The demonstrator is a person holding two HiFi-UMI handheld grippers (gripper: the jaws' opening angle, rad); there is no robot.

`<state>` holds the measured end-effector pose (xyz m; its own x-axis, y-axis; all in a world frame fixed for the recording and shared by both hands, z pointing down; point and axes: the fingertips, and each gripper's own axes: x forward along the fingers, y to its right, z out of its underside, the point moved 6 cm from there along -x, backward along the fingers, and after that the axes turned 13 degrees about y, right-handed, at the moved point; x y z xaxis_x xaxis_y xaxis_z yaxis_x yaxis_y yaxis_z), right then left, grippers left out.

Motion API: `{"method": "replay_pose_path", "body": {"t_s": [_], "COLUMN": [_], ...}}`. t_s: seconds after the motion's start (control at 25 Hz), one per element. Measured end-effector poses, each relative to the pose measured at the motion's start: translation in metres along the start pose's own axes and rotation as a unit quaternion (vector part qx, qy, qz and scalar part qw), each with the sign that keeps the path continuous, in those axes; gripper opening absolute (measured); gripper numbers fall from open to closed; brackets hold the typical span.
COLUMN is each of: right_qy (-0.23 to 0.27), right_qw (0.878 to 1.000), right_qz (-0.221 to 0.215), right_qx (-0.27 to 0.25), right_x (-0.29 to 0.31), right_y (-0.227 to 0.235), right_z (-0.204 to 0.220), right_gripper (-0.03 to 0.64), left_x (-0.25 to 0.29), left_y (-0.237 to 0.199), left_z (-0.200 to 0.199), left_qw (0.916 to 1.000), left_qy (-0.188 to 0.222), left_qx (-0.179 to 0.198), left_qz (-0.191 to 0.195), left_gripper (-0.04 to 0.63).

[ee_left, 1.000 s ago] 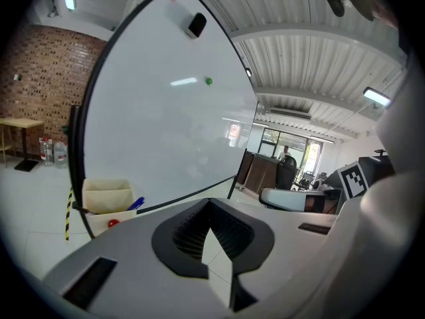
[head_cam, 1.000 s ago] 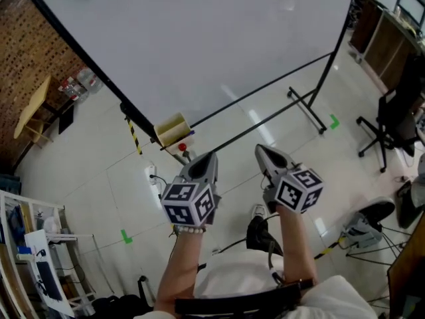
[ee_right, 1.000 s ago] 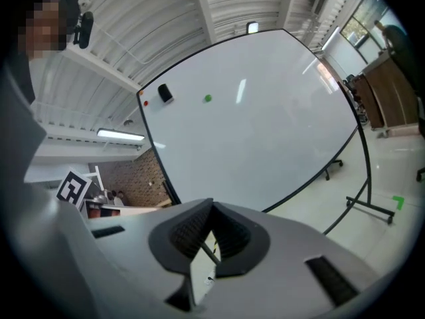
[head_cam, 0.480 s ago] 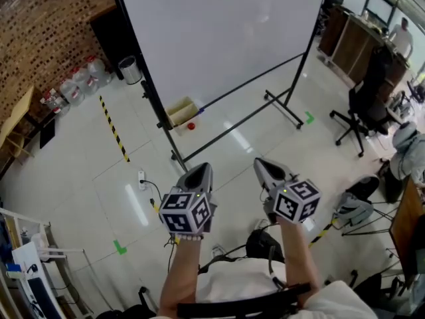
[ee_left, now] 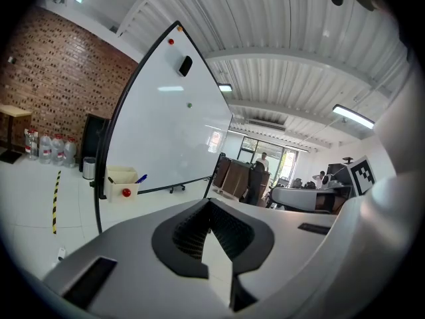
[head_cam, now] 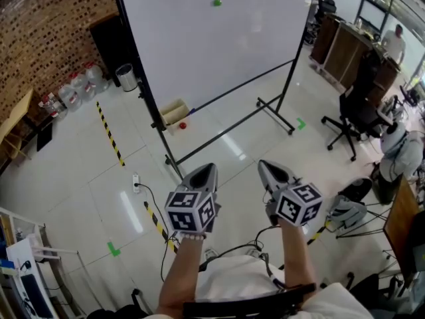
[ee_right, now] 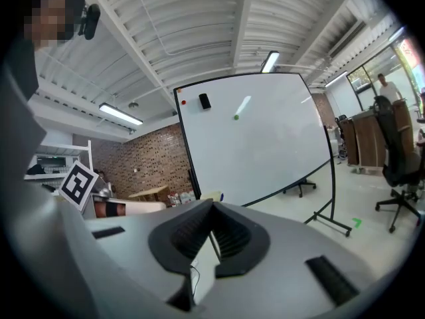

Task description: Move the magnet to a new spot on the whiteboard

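Note:
A small green magnet [head_cam: 217, 2] sticks high on the whiteboard [head_cam: 219, 45], which stands on a black frame several steps ahead. The magnet [ee_left: 189, 105] also shows in the left gripper view, and the magnet [ee_right: 236, 117] in the right gripper view. A red magnet [ee_right: 183, 102] and a black eraser [ee_right: 204, 101] sit near the board's top corner. My left gripper [head_cam: 204, 170] and right gripper [head_cam: 265, 167] are held side by side at chest height, far from the board. Both are shut with nothing between their jaws, as the left gripper [ee_left: 209, 203] and right gripper [ee_right: 212, 205] show close up.
A pale yellow box [head_cam: 174, 111] with a red ball [head_cam: 182, 125] beside it hangs at the board's lower corner. Black-yellow tape [head_cam: 109, 135] and a power strip [head_cam: 136, 180] lie on the floor. An office chair [head_cam: 355, 111] stands right; water bottles [head_cam: 73, 92] and a bin [head_cam: 125, 77] left.
The whiteboard has dropped back and now looks smaller and farther off, with more floor in view. Both grippers stay shut and side by side in front of me.

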<state>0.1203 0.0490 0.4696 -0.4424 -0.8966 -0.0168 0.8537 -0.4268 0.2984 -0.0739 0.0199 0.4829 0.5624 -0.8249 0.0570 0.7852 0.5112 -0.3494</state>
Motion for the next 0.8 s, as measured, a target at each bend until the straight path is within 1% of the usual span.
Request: {"method": "replay_pose_path", "body": {"t_s": [0.16, 0.4, 0.8], "right_qy": [0.001, 0.0, -0.005], "right_qw": [1.0, 1.0, 0.999], "right_qz": [0.001, -0.02, -0.036], "right_qx": [-0.004, -0.01, -0.009], "right_x": [-0.021, -0.03, -0.03], "right_y": [0.006, 0.005, 0.007], "right_z": [-0.004, -0.009, -0.011], "right_gripper": [0.002, 0.002, 0.002], "left_x": [-0.005, -0.01, -0.012], "left_y": [0.021, 0.037, 0.046], "left_z": [0.007, 0.007, 0.009], "left_qw": [1.0, 0.9999, 0.9996], "left_qy": [-0.002, 0.006, 0.009], "left_qx": [0.004, 0.006, 0.006], "left_qz": [-0.003, -0.014, -0.026], "left_gripper": [-0.008, -0.008, -0.008]}}
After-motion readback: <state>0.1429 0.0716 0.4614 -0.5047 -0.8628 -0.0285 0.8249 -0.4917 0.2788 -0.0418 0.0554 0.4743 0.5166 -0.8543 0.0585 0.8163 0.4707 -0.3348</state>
